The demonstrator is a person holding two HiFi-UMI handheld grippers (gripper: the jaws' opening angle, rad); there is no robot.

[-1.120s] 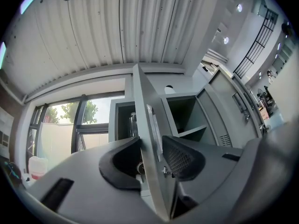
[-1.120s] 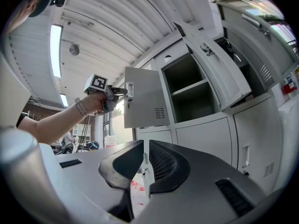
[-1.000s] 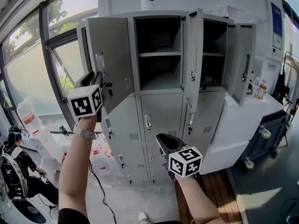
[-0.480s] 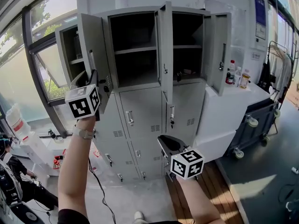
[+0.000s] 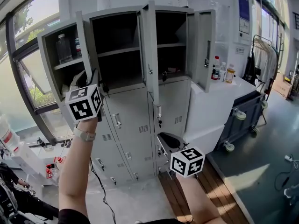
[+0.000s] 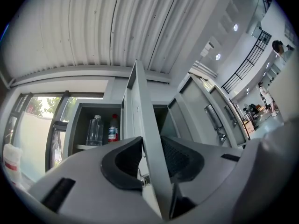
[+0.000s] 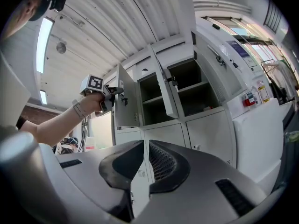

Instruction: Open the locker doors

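A grey locker bank [image 5: 131, 120] stands ahead, with all three top doors swung out. My left gripper [image 5: 94, 78] is raised and shut on the free edge of the top left door [image 5: 83, 41]. In the left gripper view that door [image 6: 142, 111] runs edge-on between the pads [image 6: 124, 160]. Behind it, two bottles [image 6: 103, 129] stand on the compartment's shelf. My right gripper [image 5: 164, 138] is low, at the lower lockers. Its jaws [image 7: 145, 164] are closed on the thin edge of a lower door [image 7: 139, 192]. The top middle door [image 5: 149, 45] and the top right door [image 5: 204, 45] hang open.
A white counter [image 5: 219, 94] with small bottles [image 5: 222, 73] adjoins the lockers on the right, and a dark wheeled cart [image 5: 245, 113] stands beyond it. A large window [image 5: 28, 69] is on the left. A person [image 5: 9, 176] sits low at the left. Wooden flooring [image 5: 219, 190] lies below.
The top left door has swung further out to the left with my left gripper on it, uncovering the bottles inside. The right gripper has stayed low at the lower door.
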